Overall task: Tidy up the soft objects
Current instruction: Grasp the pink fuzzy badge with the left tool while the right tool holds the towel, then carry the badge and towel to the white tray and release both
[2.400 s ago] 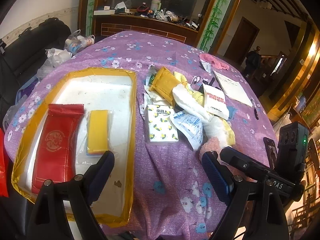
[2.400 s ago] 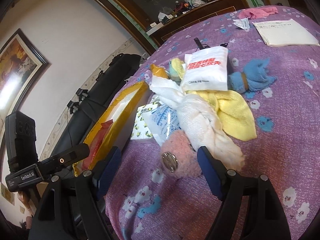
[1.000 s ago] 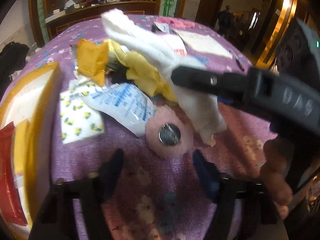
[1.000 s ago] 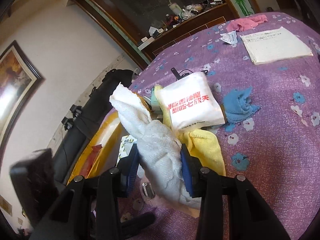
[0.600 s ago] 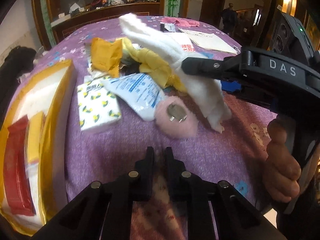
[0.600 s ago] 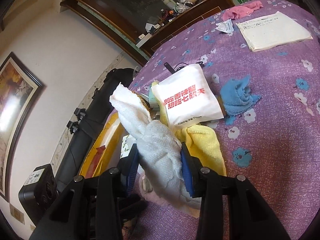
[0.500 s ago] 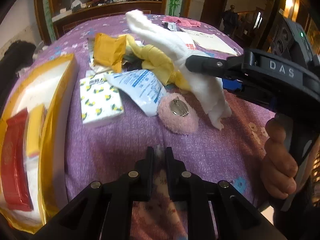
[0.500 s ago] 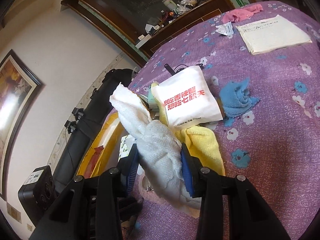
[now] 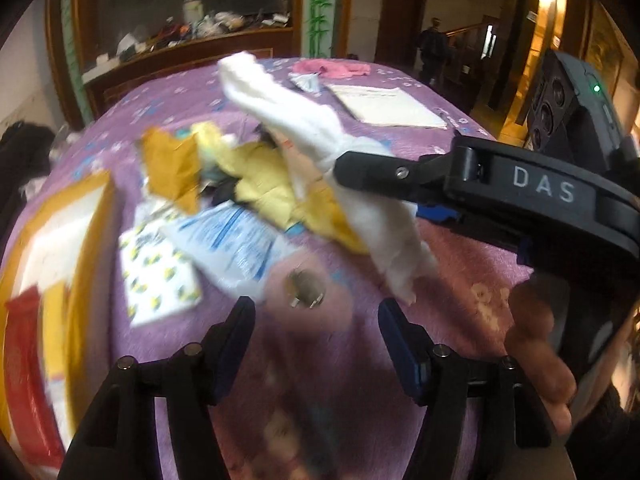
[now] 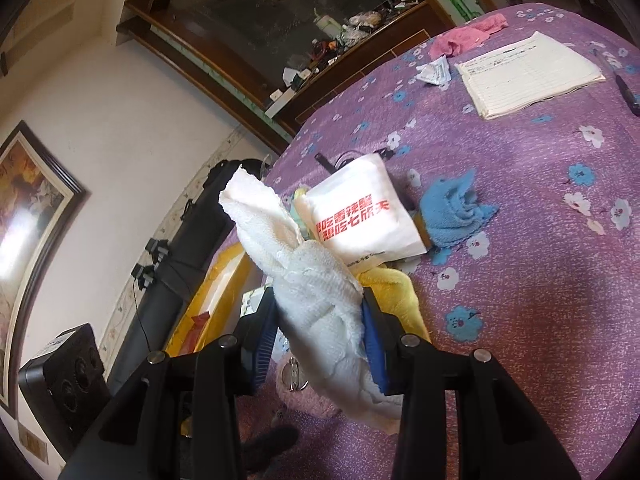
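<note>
Two tongs busy: right tongs clamp white towel; left tongs opening around nothing, pink puff probably next.

Home: floral tablecloth, framed painting, cluttered wooden sideboard.

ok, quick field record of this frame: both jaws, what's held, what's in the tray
right gripper: jaws shut on white towel, lifted off the pile
left gripper: jaws opening, nothing gripped; pink fuzzy pad lies just ahead of them
tray: red packet, yellow packet
pile: yellow cloth, white pouch with red print, blue cloth
surface: purple floral tablecloth
</note>
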